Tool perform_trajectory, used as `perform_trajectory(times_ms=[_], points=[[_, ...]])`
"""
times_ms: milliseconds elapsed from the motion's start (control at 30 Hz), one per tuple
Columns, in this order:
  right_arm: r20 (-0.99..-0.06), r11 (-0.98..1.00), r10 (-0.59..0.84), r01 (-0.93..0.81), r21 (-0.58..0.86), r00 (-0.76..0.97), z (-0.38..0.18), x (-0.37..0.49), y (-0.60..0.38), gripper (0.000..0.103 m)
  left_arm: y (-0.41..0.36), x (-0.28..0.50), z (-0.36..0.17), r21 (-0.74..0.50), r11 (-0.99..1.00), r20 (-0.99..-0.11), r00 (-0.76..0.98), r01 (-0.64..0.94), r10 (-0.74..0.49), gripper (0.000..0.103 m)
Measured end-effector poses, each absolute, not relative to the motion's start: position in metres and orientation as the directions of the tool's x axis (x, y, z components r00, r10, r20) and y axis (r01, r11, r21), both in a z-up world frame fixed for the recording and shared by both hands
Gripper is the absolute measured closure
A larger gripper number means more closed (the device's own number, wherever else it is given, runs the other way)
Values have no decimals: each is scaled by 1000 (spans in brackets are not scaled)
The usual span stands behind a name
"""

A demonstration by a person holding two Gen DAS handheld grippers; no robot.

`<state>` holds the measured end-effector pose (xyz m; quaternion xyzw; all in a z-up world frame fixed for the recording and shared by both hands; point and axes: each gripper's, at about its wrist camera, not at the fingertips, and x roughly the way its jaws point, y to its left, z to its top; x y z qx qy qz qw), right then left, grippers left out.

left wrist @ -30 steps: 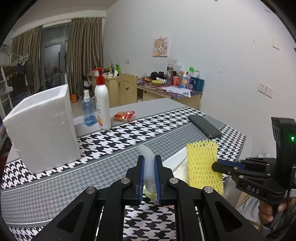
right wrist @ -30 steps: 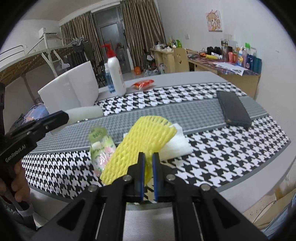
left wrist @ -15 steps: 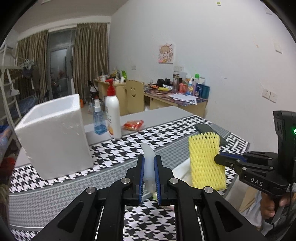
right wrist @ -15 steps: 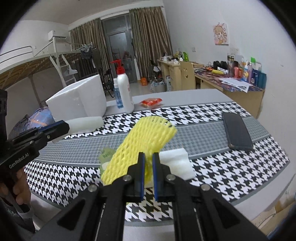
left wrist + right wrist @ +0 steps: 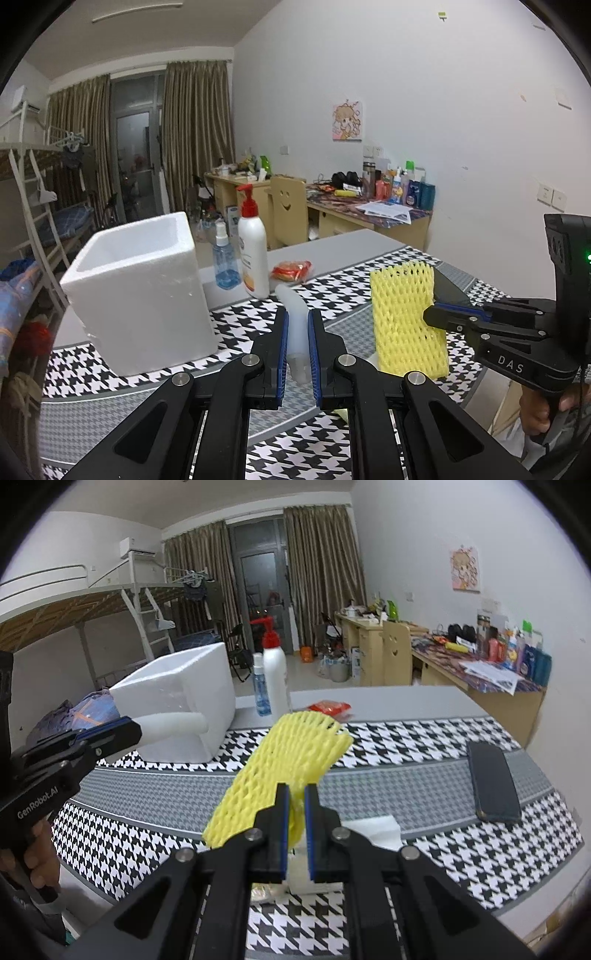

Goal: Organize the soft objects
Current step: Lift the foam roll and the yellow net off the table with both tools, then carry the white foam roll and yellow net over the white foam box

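Note:
My left gripper is shut on a white foam tube and holds it above the table; the tube also shows in the right wrist view. My right gripper is shut on a yellow foam net sleeve, held upright in the air; it shows in the left wrist view at right. A white styrofoam box, open at the top, stands on the table to the left, also in the right wrist view. A white foam piece lies on the table under the right gripper.
A white pump bottle, a blue spray bottle and a red snack packet stand behind the box. A black phone lies at the table's right. The houndstooth cloth covers the table. A green packet edge shows below.
Both grippers have risen with their loads. The view now looks down on the box's open top, and the box appears closer to the left gripper.

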<state>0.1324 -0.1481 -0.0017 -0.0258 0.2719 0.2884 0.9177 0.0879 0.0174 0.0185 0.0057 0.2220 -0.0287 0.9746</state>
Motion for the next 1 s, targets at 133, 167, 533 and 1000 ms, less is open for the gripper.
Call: perform_trajectory(times_ms=[133,167,533,1000], points=[[-503,823,530,-557,112,683,3,136,-142,92,21,86,24,3,999,-422,906,45,-40,92],[-502,822,533,-558,115,681,4,137,-142,92,22,86,25,7,999,-419,908,40,-33,92],[-468,798,563,-595,95,681,17,137,-127,92,33,93,35,-13,1000,-406,914,-4,-2,92],[-428,781,587,-621,74,687,47,141,-104,92,41,94,64,38,994,-334,937,-100,107,92]])
